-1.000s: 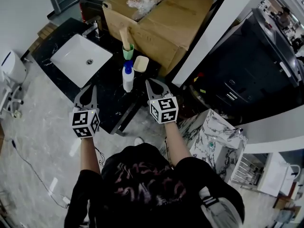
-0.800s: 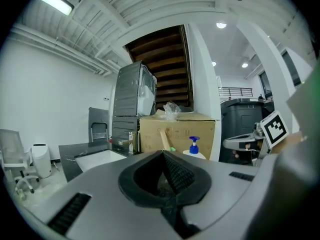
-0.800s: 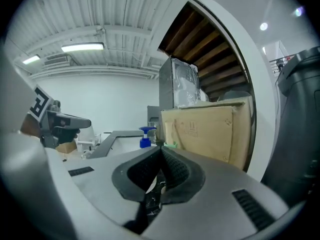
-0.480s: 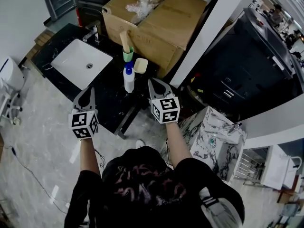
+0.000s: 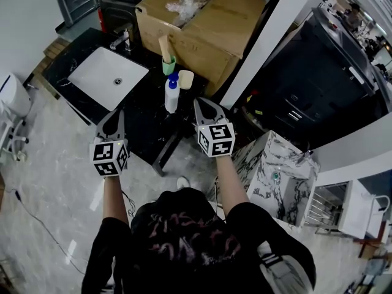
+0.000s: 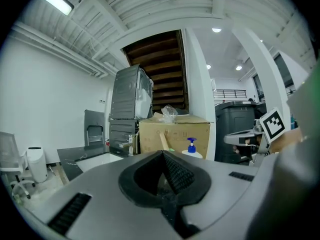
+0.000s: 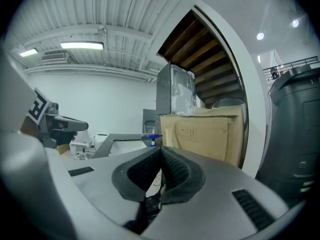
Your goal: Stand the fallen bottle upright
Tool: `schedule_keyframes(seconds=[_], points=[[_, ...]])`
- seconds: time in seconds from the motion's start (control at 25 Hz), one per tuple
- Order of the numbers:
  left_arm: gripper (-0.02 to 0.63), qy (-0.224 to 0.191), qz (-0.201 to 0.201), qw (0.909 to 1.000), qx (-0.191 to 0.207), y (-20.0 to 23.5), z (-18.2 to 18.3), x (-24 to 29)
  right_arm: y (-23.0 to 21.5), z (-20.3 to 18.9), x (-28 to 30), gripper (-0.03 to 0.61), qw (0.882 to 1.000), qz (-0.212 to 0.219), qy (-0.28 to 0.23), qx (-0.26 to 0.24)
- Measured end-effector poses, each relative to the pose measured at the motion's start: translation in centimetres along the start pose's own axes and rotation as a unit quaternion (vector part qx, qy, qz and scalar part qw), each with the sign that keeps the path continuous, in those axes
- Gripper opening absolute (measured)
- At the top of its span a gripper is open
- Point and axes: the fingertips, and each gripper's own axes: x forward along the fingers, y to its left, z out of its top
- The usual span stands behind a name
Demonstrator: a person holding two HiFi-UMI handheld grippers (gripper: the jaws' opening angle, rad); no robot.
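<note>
Head view gives us the bottle (image 5: 172, 98) standing upright on the black desk (image 5: 139, 126), its blue pump on top, just beside a green cup (image 5: 168, 65) with a wooden stick in it and a beige round thing (image 5: 186, 79). A white sink (image 5: 107, 78) lies to the bottle's left, and a big cardboard box (image 5: 208, 26) stands behind it. We hold both grippers apart from the bottle: the left gripper (image 5: 117, 113) near the desk's front edge, the right gripper (image 5: 198, 103) near the bottle's right side. Left gripper view shows us jaws pressed together on nothing; in the right gripper view the jaws likewise meet at their tips, empty.
</note>
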Motion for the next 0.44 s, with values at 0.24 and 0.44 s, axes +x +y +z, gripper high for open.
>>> schedule_keyframes(seconds=[0.24,0.44], points=[[0.015,-0.002,-0.007,1.0000,0.003,0.1,-0.2,-1.0,0.9,0.1,-0.5,0.008,1.000,-0.004,-0.004,-0.002],[0.015,-0.003,-0.010,0.9999,0.005,0.6,-0.1,-1.7,1.7,0.3,-0.7,0.008,1.000,-0.005,-0.006,-0.004]])
